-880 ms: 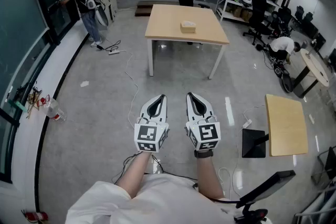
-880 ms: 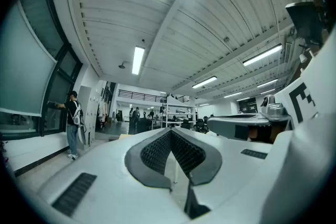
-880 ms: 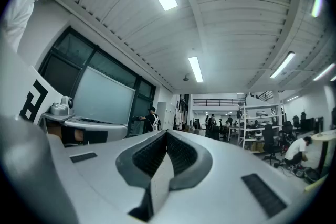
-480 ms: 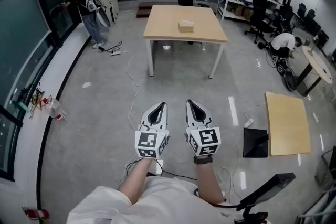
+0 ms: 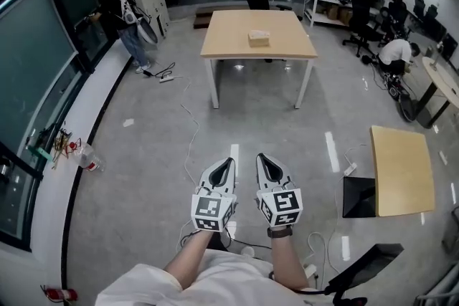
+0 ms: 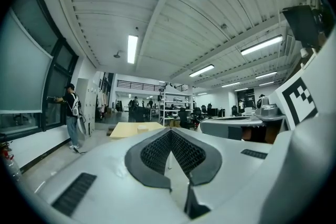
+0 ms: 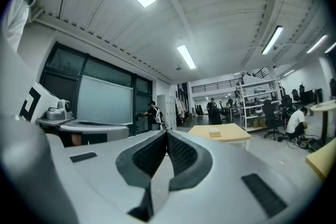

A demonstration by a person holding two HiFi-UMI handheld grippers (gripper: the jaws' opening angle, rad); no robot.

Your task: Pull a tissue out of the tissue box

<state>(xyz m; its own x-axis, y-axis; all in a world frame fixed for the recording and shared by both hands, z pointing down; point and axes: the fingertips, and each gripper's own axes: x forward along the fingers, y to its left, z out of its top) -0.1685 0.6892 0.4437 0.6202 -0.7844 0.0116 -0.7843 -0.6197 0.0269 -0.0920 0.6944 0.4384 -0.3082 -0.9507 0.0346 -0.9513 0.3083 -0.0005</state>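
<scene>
A beige tissue box sits on the far wooden table, across a stretch of grey floor from me. Both grippers are held side by side at waist height, pointing level toward that table and well short of it. The left gripper is shut with nothing in it. The right gripper is shut and empty too. In the left gripper view the left gripper has its pads meeting, with the table small beyond. In the right gripper view the box shows past the closed right gripper.
A person stands by the windows at the left, and another crouches at the right. Cables trail across the floor. A small wooden table and a black stand are at my right. Shelves and office chairs line the back.
Both grippers sit lower in the head view than before, still side by side and shut. The view has shifted a little; the table and box stay far ahead.
</scene>
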